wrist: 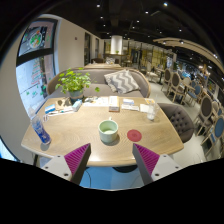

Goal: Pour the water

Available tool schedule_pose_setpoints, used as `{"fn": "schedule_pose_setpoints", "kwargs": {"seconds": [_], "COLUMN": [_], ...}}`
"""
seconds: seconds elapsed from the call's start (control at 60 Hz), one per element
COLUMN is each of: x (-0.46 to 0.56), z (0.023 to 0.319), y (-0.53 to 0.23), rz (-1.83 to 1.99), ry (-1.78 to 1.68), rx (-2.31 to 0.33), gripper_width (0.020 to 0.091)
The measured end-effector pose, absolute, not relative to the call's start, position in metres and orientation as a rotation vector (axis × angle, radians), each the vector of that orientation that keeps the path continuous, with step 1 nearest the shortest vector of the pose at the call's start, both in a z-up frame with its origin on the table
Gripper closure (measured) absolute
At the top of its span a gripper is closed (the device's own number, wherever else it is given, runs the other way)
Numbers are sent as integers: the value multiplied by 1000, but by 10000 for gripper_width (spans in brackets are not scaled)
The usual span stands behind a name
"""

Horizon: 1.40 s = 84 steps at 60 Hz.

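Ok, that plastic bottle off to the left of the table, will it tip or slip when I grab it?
The plastic bottle stands tall and narrow near the table edge, so a sideways nudge could probably topple it. Its clear wall looks thin and may flex under squeeze. The tool is open, well short of it.

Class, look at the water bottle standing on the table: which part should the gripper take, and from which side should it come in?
Grip the bottle around its straight body, below the blue cap, coming level from the near table edge. It stands upright, so a sideways pinch fits its round sides. The gripper is open, well short of it, with the bottle off to the left of the fingers and the green cup straight ahead.
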<state>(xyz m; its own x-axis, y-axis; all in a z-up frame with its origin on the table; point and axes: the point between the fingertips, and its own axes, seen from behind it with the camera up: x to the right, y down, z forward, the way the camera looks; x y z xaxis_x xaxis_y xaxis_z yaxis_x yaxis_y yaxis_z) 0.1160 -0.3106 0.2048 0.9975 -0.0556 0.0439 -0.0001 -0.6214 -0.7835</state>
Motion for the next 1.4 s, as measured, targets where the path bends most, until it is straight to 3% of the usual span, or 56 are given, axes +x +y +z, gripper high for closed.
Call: {"fn": "schedule_pose_setpoints", "kwargs": {"seconds": [0.333,0.7,0.95,1.183,1.3,1.4], "x": [64,-123,-233,-266,-269,-273], "z": [183,164,153,114,90,79], "y": [-319,-343,-280,-196,-166,-152], "rz": [-79,61,121,90,68,63], "ry": [25,-15,-43,-19,-5,-6], "rx": [-2266,-2246,-2132,-2081,-2089,-2077], "gripper_width": [250,244,245,245,324,532]}}
